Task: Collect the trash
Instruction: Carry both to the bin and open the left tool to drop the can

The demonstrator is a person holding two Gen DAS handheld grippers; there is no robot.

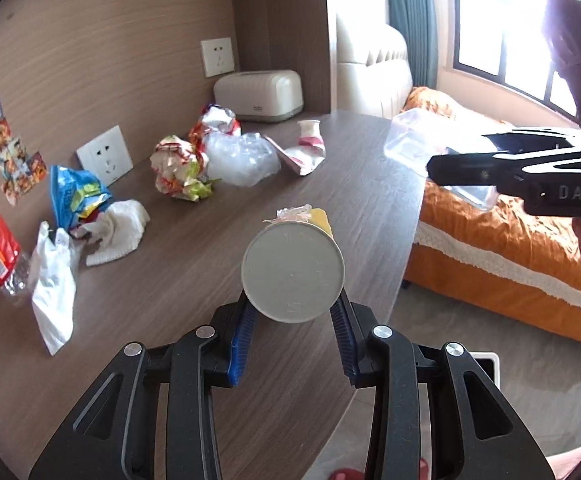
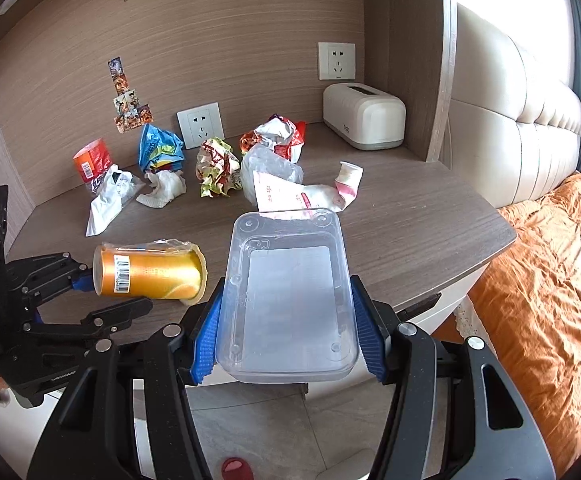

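Note:
My left gripper is shut on a yellow paper cup, held on its side above the desk's front edge with its grey base toward the camera. The cup and left gripper also show in the right wrist view. My right gripper is shut on a clear plastic container, held over the desk's front edge. In the left wrist view the container and right gripper are at the right. Crumpled wrappers, a blue bag, a tissue and white bags lie along the desk back.
The wooden desk carries a cream toaster at its back right, a small white bottle and an orange packet. Wall sockets are behind. A bed with orange cover stands to the right.

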